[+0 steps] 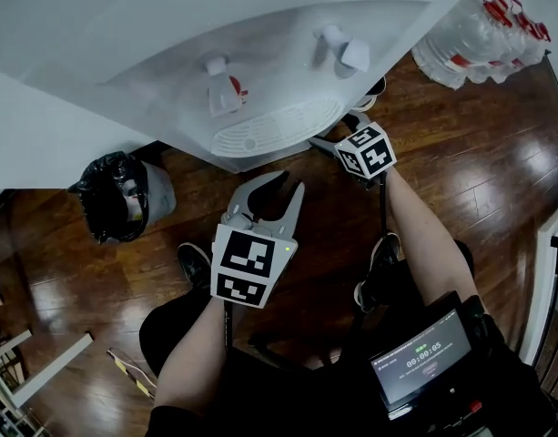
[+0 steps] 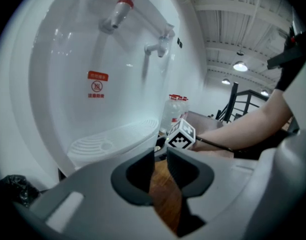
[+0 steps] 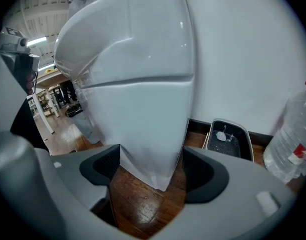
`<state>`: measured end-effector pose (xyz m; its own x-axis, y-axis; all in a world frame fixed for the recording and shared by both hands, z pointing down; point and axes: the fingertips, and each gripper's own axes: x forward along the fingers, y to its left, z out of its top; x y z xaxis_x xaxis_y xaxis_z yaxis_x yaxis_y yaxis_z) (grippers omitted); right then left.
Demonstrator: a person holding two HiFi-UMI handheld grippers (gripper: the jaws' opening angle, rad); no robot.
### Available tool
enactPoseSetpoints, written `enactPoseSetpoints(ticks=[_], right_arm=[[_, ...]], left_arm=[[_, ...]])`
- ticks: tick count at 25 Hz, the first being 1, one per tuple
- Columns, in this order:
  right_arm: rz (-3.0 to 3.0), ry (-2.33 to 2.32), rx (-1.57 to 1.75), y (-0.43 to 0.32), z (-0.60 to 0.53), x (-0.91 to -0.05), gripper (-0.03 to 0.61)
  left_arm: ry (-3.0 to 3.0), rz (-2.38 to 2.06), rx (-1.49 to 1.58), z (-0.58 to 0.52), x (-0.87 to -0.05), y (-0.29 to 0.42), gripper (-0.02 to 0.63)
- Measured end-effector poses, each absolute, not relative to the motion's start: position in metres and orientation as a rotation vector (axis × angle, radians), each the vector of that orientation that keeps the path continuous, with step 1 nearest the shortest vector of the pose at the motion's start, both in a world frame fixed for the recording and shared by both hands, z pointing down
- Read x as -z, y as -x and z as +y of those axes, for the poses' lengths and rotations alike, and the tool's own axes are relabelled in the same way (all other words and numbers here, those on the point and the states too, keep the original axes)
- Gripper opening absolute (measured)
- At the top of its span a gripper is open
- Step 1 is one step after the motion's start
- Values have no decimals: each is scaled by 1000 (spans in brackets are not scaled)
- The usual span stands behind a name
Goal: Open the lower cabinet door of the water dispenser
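Note:
The white water dispenser (image 1: pixel 260 62) stands in front of me, with a red-marked tap (image 1: pixel 222 85), a second tap (image 1: pixel 338 48) and a drip tray (image 1: pixel 269 130). In the right gripper view its lower cabinet (image 3: pixel 143 124) fills the middle, below a horizontal seam. My right gripper (image 3: pixel 153 171) is open, low by the floor. The cabinet's bottom corner sits between the jaws, and the pads stay clear of it. Its marker cube (image 1: pixel 365 150) shows beside the drip tray. My left gripper (image 1: pixel 292 182) hangs below the drip tray, jaws a narrow gap apart, with nothing between them (image 2: pixel 160 164).
A bin with a black bag (image 1: pixel 119 194) stands left of the dispenser. Several large water bottles (image 1: pixel 479 35) lie at the back right. A small black tray (image 3: pixel 227 139) sits against the wall. The person's shoes (image 1: pixel 379 262) rest on the wooden floor.

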<state>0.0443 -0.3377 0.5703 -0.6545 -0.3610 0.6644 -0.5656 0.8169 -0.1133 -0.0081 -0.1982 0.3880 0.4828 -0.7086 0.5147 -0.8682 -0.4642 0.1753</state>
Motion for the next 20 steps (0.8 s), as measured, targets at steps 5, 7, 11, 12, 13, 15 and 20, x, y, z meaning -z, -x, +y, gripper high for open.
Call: enactPoseSetpoints(ticks=[5,7,11,12,13,15,20], right_arm=[[-2342,-650,-398,-42,-338,-572,403],[-2343,-637,-384,-43,-339,-572,402],[-2345,-607,-388,-41,-339,-572,402],[-2345,-600,-389,-41,-339,-572,403],[-2343,-594,-391,-42,-339,-573,402],[-2336,-586,-396,-41,-337,-574,400],[-2327,-596,-398,-42,-336,-573,390]], left_arm=[[-2301,-1310,-535,-198,-390,22,103],[-2311,-1300,-529,-202,-386,24,103],[-2354,-1272,-528,-213,-376,23,101],[-2359,-1260,-539,-214,-377,23,101],[-2358,-1250,-545,-215,-379,23,101],[-2348,-1237,-538,-217,-381,26,101],[-2356,-1216,-511,-217,-376,22,101]])
